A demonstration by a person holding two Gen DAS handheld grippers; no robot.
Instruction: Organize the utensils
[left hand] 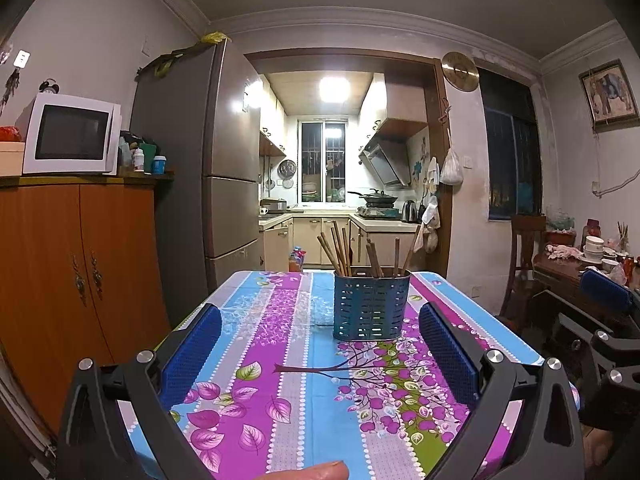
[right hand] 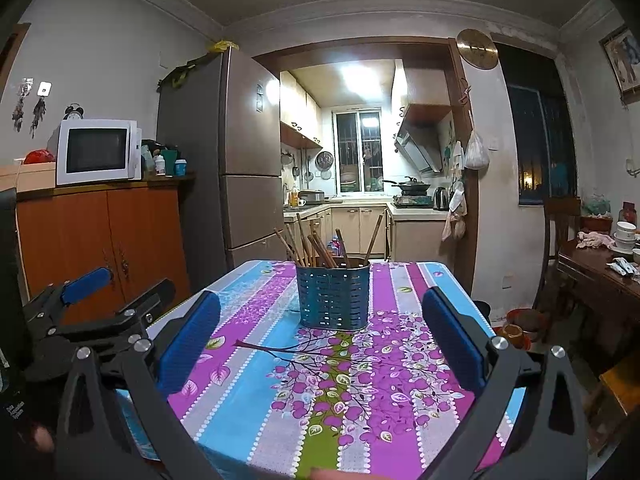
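Toward the far edge of the table (left hand: 280, 360), about midway between its left and right sides, stands a blue slotted holder (left hand: 371, 305) with a bundle of brown chopsticks (left hand: 344, 252) upright inside it. They lean apart in loose clusters, one toward the left of the holder and others toward the right; whether an inner divider keeps them apart cannot be told. No utensil shows loose on the flowered tablecloth in either view.

Both tongs hang over the near edge of the table, well apart from the holder. The left tongs (left hand: 320, 356) stand wide with nothing between their blue pads, and the right tongs (right hand: 332, 344) stand wide as well, also empty. In the right wrist view the left tongs show off the table's left side — in the left wrist view the right tongs show off its right side.

As the things lie, the chopsticks already sit gathered in the holder, which is what tidied utensils would look like. The same scene would also fit a sorting job where they are yet to be regrouped inside or lifted out, and the pictures do not settle which. Any move toward the holder would call for a long reach to the far edge, and a narrow pinch high on one thin stick — otherwise its neighbours or the light holder may be dragged along.
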